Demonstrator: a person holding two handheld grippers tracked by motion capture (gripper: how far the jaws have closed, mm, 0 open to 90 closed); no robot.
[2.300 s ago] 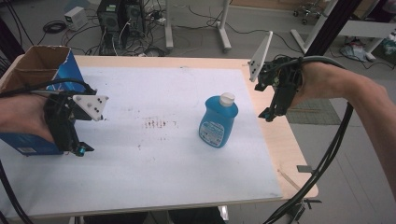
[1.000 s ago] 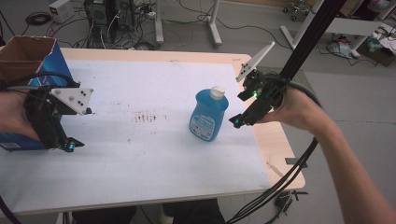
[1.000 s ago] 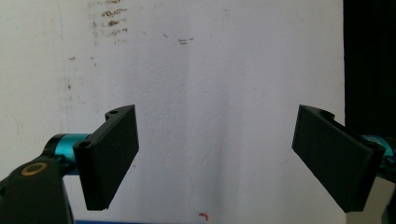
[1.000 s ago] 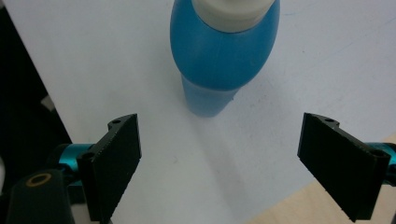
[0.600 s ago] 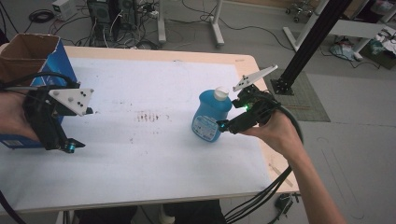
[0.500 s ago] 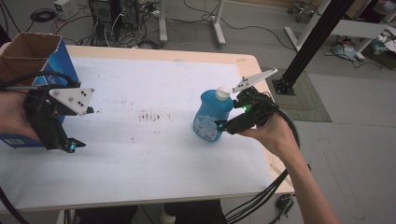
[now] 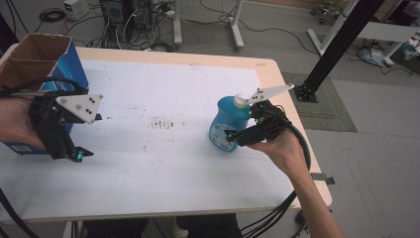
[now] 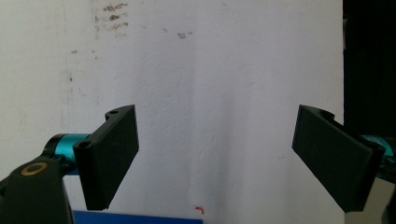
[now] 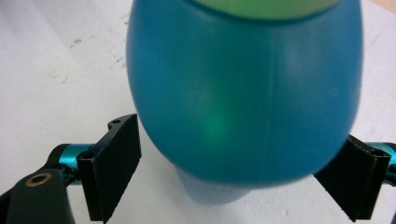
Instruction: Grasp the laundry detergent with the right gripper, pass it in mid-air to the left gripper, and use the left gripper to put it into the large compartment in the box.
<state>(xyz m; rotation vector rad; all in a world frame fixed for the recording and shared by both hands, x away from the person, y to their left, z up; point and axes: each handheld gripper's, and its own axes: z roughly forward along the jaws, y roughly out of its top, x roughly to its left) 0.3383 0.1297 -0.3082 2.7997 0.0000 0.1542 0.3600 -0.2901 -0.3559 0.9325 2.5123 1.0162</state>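
1. Two grippers are in play; the left gripper (image 7: 74,154) hovers at the surface's (image 7: 163,163) left edge beside the cardboard box (image 7: 34,59), jaws spread wide and empty, well apart from the bottle.
2. Right of centre, the blue bottle (image 7: 229,122) stands upright, long axis vertical, white cap up.
3. Nearer by far, the right gripper (image 7: 232,138) reaches in from the bottle's right; its open jaws flank the bottle's (image 9: 243,93) body, apparently not yet clamped, so closing looks like the coming move.
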